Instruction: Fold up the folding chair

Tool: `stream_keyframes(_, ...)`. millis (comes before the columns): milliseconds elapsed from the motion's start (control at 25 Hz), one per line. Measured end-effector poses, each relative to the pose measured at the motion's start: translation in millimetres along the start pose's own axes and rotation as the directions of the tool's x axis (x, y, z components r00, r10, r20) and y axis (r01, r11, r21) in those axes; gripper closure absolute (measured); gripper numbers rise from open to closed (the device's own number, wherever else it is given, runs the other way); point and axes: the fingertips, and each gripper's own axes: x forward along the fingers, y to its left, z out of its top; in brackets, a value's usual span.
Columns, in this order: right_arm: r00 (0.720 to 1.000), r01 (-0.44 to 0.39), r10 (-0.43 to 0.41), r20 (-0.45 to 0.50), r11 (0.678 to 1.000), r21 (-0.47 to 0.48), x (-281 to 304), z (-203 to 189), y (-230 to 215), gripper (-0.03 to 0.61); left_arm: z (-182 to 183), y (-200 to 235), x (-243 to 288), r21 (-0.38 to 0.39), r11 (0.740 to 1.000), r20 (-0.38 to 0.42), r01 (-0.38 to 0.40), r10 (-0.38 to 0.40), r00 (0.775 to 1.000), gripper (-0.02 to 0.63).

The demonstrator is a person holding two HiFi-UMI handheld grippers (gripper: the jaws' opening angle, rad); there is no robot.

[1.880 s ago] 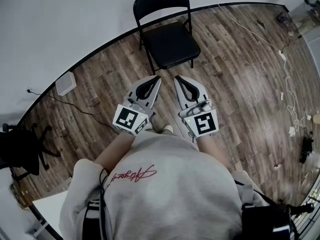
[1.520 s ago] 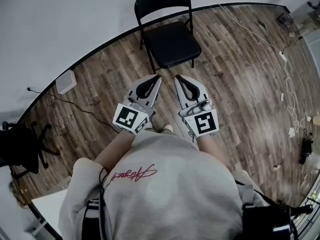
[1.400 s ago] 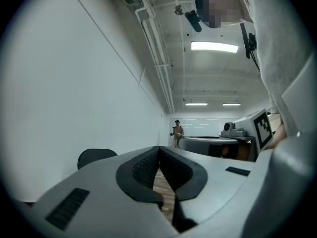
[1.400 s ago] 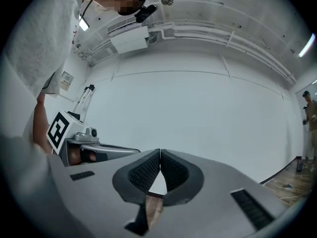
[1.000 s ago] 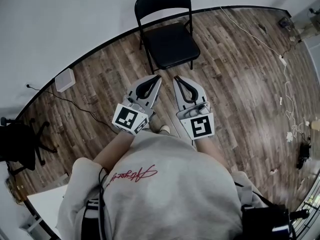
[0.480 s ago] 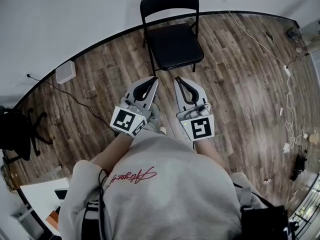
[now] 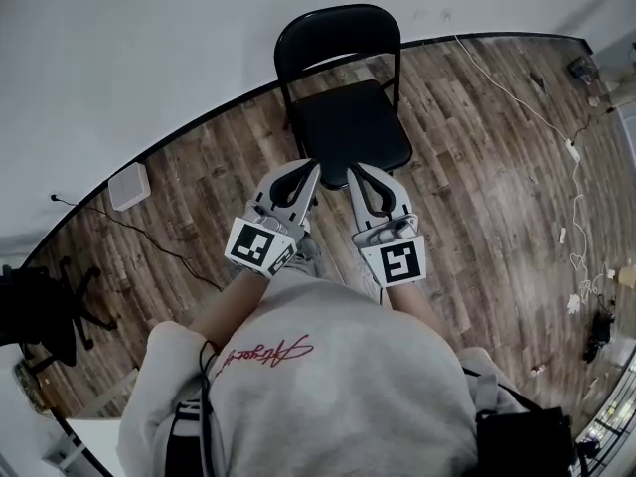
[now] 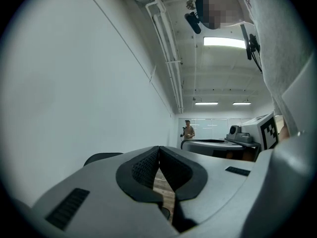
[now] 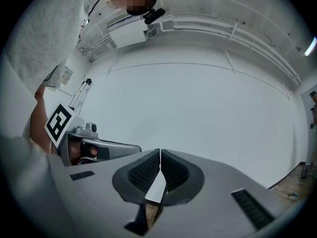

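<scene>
At the far left a white box (image 7: pixel 129 185) sits on the wood floor (image 7: pixel 477 197) by the wall (image 7: pixel 149 58). The left gripper (image 7: pixel 312 168) has its jaws pressed together with nothing between them. The black folding chair (image 7: pixel 348 127) stands unfolded against the wall, directly ahead of both grippers, whose tips show at its seat's front edge. The right gripper (image 7: pixel 355 170) is likewise closed and empty. White cables (image 7: pixel 568 152) trail across the floor at the right.
</scene>
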Motion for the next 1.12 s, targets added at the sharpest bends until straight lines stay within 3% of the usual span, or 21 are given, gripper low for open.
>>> stream_keyframes(320,0.999,0.054,-0.054,-0.004,0.999,0.003,85,0,-40,0.561,5,66,59,-0.023,0.997,-0.040,0.067,-0.068,0.997,0.597)
stream_keyframes(640,0.998,0.039,-0.038,-0.039,0.999,0.030,104,-15,-57,0.560,-1,92,80,-0.043,0.998,-0.069,0.037,-0.040,0.997,0.597)
stream_keyframes(840,0.997,0.058,-0.055,-0.052,0.997,0.057,109,-27,-69,0.560,-16,134,105,-0.063,0.998,-0.148,0.012,-0.021,0.989,0.594)
stream_keyframes(880,0.997,0.064,-0.060,-0.058,0.996,0.065,109,-31,-71,0.560,-23,149,110,-0.076,0.997,-0.177,-0.016,0.003,0.984,0.576)
stream_keyframes(960,0.994,0.079,-0.073,-0.076,0.993,0.087,105,-42,-75,0.560,-45,183,124,-0.085,0.993,-0.247,-0.086,0.062,0.967,0.419)
stream_keyframes(1120,0.988,0.108,-0.091,-0.122,0.985,0.135,103,-73,-86,0.560,-107,258,153,-0.022,0.984,-0.401,-0.179,0.155,0.903,0.328)
